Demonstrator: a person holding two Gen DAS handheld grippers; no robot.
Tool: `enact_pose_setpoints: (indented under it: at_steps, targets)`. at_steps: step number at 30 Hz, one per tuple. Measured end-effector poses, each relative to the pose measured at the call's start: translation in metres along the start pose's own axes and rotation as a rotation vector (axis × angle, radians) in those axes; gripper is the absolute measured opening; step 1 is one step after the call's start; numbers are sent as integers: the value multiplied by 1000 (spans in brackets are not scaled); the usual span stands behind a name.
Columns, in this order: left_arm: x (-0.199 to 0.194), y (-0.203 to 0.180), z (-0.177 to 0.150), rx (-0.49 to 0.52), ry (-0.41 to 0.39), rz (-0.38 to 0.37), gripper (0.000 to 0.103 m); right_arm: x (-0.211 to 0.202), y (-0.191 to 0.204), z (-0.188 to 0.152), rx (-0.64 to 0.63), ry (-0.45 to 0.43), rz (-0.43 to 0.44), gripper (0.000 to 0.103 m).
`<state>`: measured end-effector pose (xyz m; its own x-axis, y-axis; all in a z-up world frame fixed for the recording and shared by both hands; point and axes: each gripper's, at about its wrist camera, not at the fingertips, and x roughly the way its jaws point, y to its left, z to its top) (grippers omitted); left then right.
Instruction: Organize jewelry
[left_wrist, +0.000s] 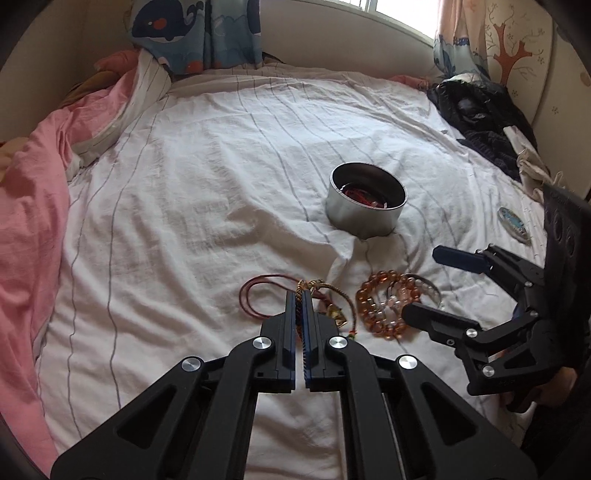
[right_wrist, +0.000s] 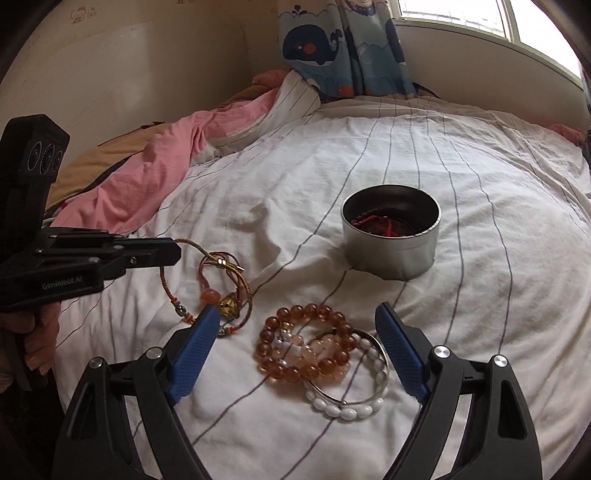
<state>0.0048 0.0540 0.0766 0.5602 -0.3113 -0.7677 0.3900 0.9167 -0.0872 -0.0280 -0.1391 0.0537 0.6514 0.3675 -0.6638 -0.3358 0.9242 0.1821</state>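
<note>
While the left gripper (left_wrist: 300, 295) is clamped on a braided cord (right_wrist: 192, 245), the right gripper (right_wrist: 295, 332) hangs with its jaws wide apart over the amber beads (right_wrist: 304, 345). Touching them lie pink beads (right_wrist: 314, 350), white beads (right_wrist: 347, 408) and a bangle (right_wrist: 382, 349). On the sheet (right_wrist: 258, 184) behind stands a tin (right_wrist: 391, 240) with red cords inside.
</note>
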Motion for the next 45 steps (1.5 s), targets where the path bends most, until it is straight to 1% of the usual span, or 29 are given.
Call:
enact_pose_setpoints:
  at_steps: [1,2,3,5,8,10,12,14,15,16,18,19,20,21,24,28,31,35,38,42,45]
  targets:
    - [-1,4,0,-8,-4,14,3,4,3,3,-10,9,11,83]
    - [-4,9,1,-28,-22,4,3,8,7,5,-18,12,15,83]
    - [-10,13,3,-46,-55,-4,3,11,9,7,-23,15,14,83]
    - [-27,24,6,-82,-139,11,3,16,10,9,-12,23,14,83]
    - [-50,45,9,-178,-251,38,3,25,12,11,6,34,13,83]
    - [-57,55,8,-221,-282,52,3,32,18,15,-3,42,26,83]
    - [-57,61,9,-243,-282,56,3,41,30,20,-21,63,39,78]
    - [-54,61,9,-242,-269,57,3,56,42,23,-48,109,37,68]
    - [-52,60,10,-235,-264,63,3,64,46,24,-61,137,31,67]
    - [-51,59,10,-228,-262,67,3,73,50,23,-72,167,28,63]
    - [-49,57,10,-222,-258,68,3,87,54,19,-86,226,21,50]
    - [-48,56,10,-222,-254,65,3,89,54,18,-91,235,15,40]
    - [-46,56,10,-222,-250,62,3,87,53,17,-87,226,17,27]
    - [-45,55,9,-221,-246,60,3,83,51,18,-77,219,20,19]
    - [-42,49,9,-208,-238,47,3,65,46,16,-47,179,38,19]
    - [-37,37,9,-173,-222,23,3,33,30,10,50,121,90,19]
    - [-33,27,10,-159,-212,-27,3,6,15,2,109,76,97,19]
    - [-29,13,11,-144,-209,-109,3,-25,-11,-9,156,41,67,19]
    - [-25,2,12,-135,-197,-164,3,-39,-31,-15,182,26,34,19]
    - [-17,-12,13,-98,-174,-159,3,-45,-56,-30,242,10,29,19]
    - [-9,-21,13,-70,-154,-135,3,-41,-65,-41,278,6,41,19]
